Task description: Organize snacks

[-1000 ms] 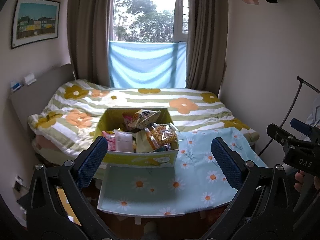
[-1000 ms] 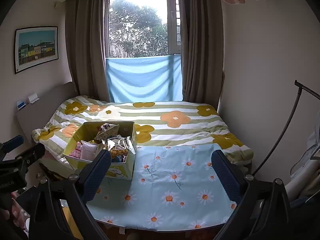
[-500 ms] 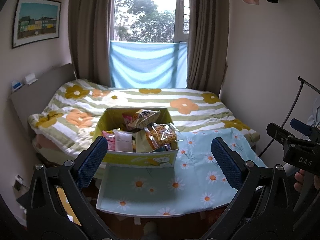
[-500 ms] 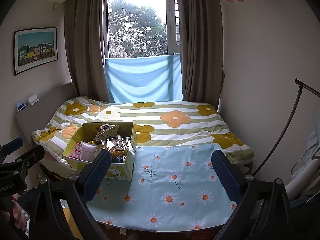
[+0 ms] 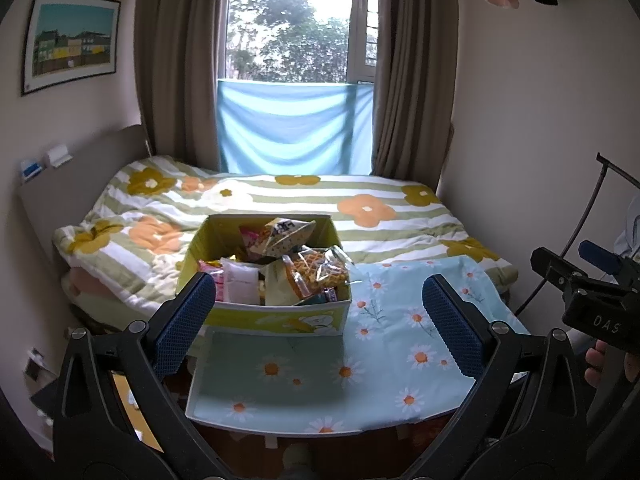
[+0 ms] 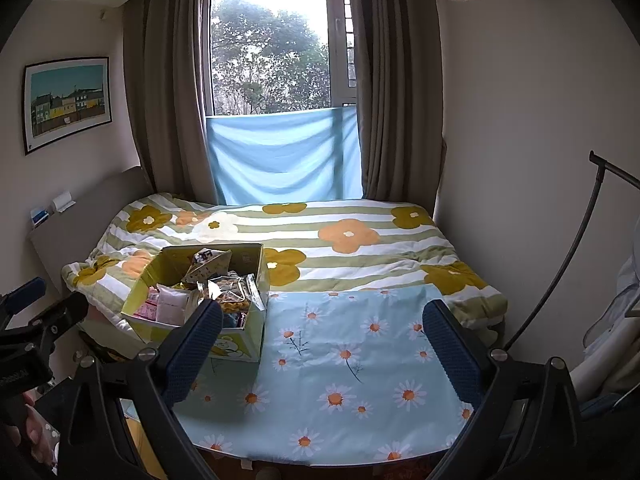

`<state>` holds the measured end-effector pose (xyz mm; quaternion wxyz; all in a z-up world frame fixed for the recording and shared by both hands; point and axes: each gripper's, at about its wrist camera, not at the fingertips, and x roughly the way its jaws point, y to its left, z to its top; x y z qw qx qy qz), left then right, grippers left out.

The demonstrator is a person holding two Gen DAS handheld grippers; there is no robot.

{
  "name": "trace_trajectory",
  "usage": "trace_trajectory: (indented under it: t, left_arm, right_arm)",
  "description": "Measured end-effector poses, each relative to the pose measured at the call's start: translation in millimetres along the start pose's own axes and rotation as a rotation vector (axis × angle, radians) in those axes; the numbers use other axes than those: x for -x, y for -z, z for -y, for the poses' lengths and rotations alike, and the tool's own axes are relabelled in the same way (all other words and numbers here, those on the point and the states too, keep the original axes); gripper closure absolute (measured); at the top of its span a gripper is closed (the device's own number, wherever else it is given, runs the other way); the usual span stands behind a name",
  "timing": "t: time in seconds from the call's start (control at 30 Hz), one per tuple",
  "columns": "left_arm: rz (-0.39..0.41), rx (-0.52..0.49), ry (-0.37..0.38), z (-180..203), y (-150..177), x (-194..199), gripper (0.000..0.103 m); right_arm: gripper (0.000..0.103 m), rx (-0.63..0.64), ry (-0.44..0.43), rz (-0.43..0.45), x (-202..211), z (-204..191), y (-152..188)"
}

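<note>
A yellow-green cardboard box [image 5: 264,320] full of snack packets [image 5: 316,270] stands on the left part of a table covered with a light blue daisy cloth [image 5: 400,344]. The box also shows in the right wrist view [image 6: 244,344], with its packets [image 6: 228,292] heaped inside. My left gripper [image 5: 320,320] is open and empty, held back from the table's near edge, facing the box. My right gripper [image 6: 322,340] is open and empty, facing the bare right part of the cloth [image 6: 360,360]. Each gripper shows at the edge of the other's view.
A bed with a flowered striped quilt [image 6: 320,240] lies right behind the table. A window with brown curtains and a blue cloth [image 6: 280,160] is at the back. A black curved stand [image 6: 568,256] rises at the right wall. A headboard shelf [image 5: 48,160] is at the left.
Both grippers have drifted slightly, so the scene shifts a little in each view. Nothing was taken hold of or moved.
</note>
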<state>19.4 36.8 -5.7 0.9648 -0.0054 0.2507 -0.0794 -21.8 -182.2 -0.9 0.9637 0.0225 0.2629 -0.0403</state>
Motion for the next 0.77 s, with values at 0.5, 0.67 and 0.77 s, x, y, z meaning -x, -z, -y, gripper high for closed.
trace_trajectory:
  t: [0.5,0.67,0.77]
  left_arm:
    - [0.018,-0.001,-0.06,10.8,-4.9,-6.8,0.0]
    - [0.024,-0.008,-0.113,13.6,-5.5,-8.9,0.0]
    - [0.024,-0.012,-0.127,14.9,-4.2,-9.2,0.0]
  right_arm:
    - [0.003,-0.032,0.005,-0.001,-8.5,8.4,-1.8]
    - [0.003,-0.033,0.005,-0.01,-12.8,12.0,-2.1]
    - [0.003,-0.031,-0.006,-0.031,-18.4,13.6,-2.2]
